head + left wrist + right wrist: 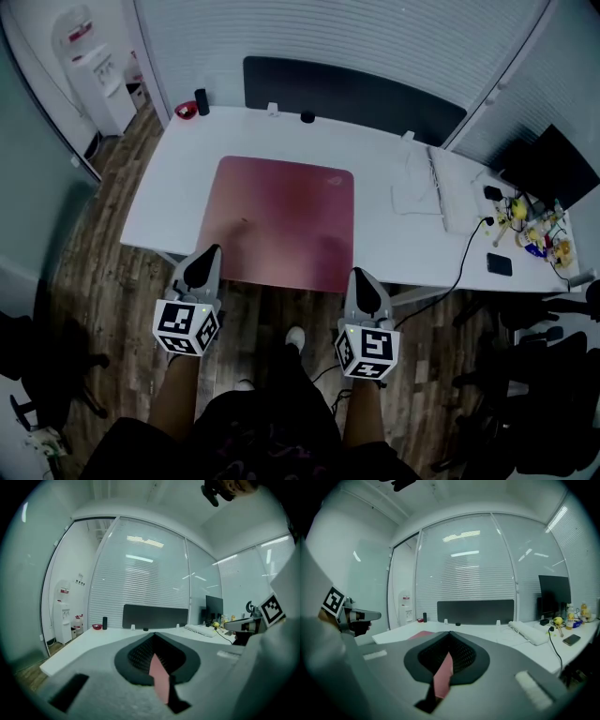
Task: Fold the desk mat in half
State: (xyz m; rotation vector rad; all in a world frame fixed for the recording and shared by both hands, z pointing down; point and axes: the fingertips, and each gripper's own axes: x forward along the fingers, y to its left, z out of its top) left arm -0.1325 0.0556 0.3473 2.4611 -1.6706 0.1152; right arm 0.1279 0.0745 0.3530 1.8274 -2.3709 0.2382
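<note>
My left gripper and my right gripper both sit at the near edge of the white desk, and each has its jaws pressed together on the pink desk mat. In the left gripper view a thin strip of pink shows pinched in the seam between my closed jaws, and the right gripper view shows the same. The mat lies across the middle of the desk, its front edge at the desk's near edge. My left jaws hold it at the front left corner and my right jaws at the front right corner. From the head view most of the sheet looks flat on the desk. I cannot tell whether the pinched corners are raised off it. On the right part of the desk lies a white keyboard, and past it, towards the desk's right end, a dark phone lies flat. A black monitor stands at the far right corner of the desk. Along the desk's far edge runs a dark divider panel, with a small red bowl and a dark cylinder at the desk's far left corner. A white water dispenser stands off the desk's left end on the wooden floor.
</note>
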